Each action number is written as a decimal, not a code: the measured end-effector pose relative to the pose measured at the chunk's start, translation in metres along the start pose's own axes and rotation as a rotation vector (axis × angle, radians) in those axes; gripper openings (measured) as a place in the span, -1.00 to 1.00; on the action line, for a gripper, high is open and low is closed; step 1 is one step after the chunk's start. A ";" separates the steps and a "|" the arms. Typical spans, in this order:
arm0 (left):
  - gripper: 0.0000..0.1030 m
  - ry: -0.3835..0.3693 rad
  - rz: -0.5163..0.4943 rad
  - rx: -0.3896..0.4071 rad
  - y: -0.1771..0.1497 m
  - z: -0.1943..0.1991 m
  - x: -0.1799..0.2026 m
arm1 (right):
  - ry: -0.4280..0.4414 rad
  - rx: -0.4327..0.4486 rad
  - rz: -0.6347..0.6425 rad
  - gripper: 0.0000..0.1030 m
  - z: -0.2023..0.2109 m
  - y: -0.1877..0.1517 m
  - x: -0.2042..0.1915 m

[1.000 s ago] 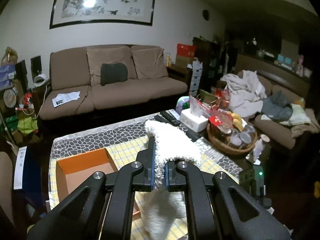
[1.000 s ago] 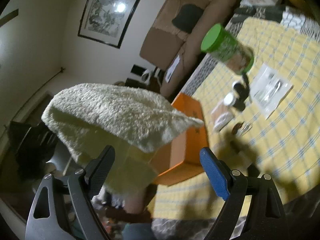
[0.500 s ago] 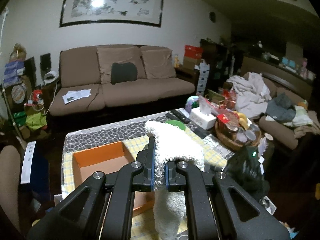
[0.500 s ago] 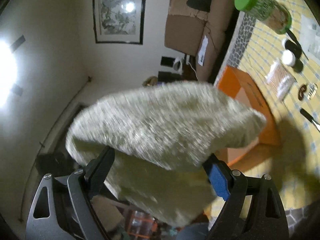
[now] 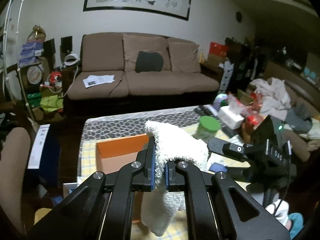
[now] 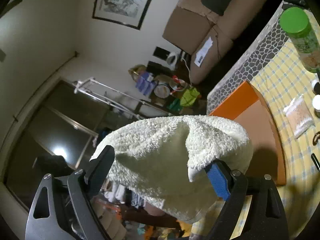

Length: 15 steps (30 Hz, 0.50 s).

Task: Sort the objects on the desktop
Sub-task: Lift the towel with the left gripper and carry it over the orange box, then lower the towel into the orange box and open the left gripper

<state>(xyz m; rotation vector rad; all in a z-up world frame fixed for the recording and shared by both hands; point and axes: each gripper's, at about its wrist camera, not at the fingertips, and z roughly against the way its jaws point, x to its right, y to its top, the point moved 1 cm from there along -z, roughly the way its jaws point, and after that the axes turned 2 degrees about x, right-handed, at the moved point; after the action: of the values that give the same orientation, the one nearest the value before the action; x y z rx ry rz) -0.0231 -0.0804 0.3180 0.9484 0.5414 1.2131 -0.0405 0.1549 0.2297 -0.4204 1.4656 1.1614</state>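
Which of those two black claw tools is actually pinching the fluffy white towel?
The left gripper: its blue-padded jaws are shut tight on the white towel. The right gripper stands wide open, with the towel only draped across it.

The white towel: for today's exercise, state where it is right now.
The white towel hangs clamped in the shut left gripper, above the table's near edge beside the orange box. In the right wrist view it drapes between the open right gripper's fingers.

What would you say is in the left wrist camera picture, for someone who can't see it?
The left gripper is shut on a fluffy white terry cloth, holding it above an open orange cardboard box on a yellow checked tablecloth. The right gripper reaches in beside it, open, with a brown sofa behind.
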 end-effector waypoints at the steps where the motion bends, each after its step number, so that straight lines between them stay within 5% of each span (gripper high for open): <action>1: -0.87 0.008 -0.001 -0.005 -0.001 -0.006 -0.005 | -0.011 -0.007 0.003 0.74 -0.009 0.001 0.003; 15: -0.87 0.050 0.050 -0.125 -0.050 -0.111 -0.062 | -0.145 -0.101 -0.008 0.74 -0.077 0.003 0.063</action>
<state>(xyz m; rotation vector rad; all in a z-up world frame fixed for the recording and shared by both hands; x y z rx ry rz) -0.1022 -0.1063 0.2098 0.8320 0.4774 1.3034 -0.1022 0.1142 0.1631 -0.4028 1.2829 1.2370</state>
